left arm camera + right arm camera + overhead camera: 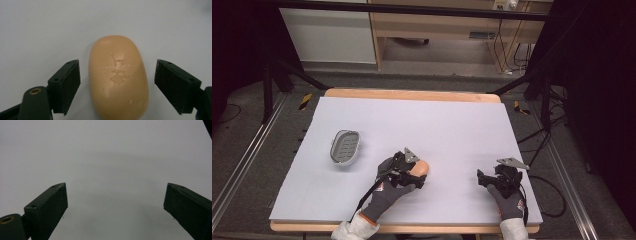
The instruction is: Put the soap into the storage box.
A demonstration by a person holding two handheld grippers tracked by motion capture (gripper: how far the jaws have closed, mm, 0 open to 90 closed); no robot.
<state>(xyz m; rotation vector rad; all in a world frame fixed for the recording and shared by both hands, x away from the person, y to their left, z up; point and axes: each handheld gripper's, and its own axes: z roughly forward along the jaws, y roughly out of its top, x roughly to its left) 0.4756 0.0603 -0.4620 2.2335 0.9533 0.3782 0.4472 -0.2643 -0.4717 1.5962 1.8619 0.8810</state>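
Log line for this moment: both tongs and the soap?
left tongs: open, straddling soap | right tongs: open, empty | soap dish: apart, left

**Setting: staged recording bay in a lab or workshop room**

The work surface (412,120) is a wooden board covered by a plain pale sheet, set on grey carpeted floor (242,125). Black tripod legs (277,75) stand at both rear corners, and a dark horizontal bar (412,9) spans above them. Dark curtains (602,75) close off both sides. Metal rails (237,165) run along the floor at left and right. Loose cables (542,135) trail over the carpet at right, and yellow-black tape marks (305,101) sit beside the rear corners. Behind stands light wooden furniture (437,25) with a power strip (504,5) and hanging wires. Nothing domestic is fitted here; the arrangement is that of a test rig.
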